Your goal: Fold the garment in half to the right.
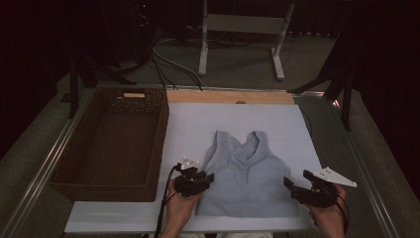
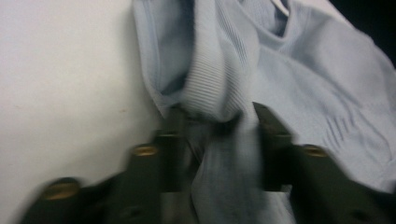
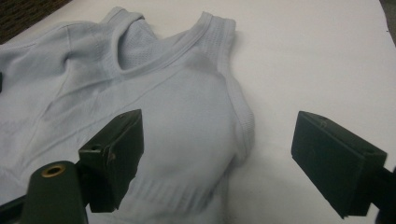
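Note:
A light blue sleeveless top [image 1: 242, 173] lies flat on the white board [image 1: 193, 119], neck toward the far side. At the top's left edge near the hem, my left gripper [image 1: 204, 179] has ribbed fabric [image 2: 215, 88] bunched up between its jaws, which are shut on the cloth [image 2: 217, 114]. My right gripper [image 1: 295, 184] hovers at the top's right side with its jaws wide open [image 3: 219, 144]. One of its jaws is over the top's ribbed lower side [image 3: 177, 107], the other over the bare board.
A dark woven basket [image 1: 99, 191] sits left of the board, right beside my left hand. A wooden strip [image 1: 228, 96] runs along the board's far edge. Metal rails border the table, and stand legs and cables lie beyond it.

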`<action>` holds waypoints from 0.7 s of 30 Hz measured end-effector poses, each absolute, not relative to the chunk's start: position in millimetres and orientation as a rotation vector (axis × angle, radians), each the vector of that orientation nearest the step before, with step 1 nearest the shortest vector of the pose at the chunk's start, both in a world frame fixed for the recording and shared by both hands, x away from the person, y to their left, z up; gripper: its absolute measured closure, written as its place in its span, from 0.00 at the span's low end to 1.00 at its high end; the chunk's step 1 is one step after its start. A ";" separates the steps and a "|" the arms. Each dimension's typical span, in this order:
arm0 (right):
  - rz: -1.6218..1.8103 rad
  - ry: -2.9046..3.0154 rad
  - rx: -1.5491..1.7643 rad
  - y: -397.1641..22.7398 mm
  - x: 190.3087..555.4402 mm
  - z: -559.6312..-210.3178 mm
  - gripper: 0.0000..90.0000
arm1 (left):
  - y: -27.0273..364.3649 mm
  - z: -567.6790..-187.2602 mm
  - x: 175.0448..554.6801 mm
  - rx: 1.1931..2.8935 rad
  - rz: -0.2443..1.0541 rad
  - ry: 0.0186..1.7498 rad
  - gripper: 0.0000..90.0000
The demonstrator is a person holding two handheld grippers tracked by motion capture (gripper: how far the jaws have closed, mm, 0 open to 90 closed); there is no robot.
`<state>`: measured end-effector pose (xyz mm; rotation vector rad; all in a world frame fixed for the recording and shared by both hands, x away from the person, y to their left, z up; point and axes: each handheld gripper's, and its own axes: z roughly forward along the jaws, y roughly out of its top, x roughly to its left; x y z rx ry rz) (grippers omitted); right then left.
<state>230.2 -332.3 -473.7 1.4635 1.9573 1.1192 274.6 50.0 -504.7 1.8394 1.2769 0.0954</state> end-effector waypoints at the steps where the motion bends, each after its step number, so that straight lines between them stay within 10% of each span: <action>1: 1.119 1.957 1.462 -332.2 230.2 -473.8 0.20 | 50.0 -504.7 274.6 1.839 0.095 1.277 0.85; 21: 1.127 1.951 1.451 -331.1 229.5 -472.2 0.20 | 82.4 -495.1 268.1 1.810 0.121 1.348 0.89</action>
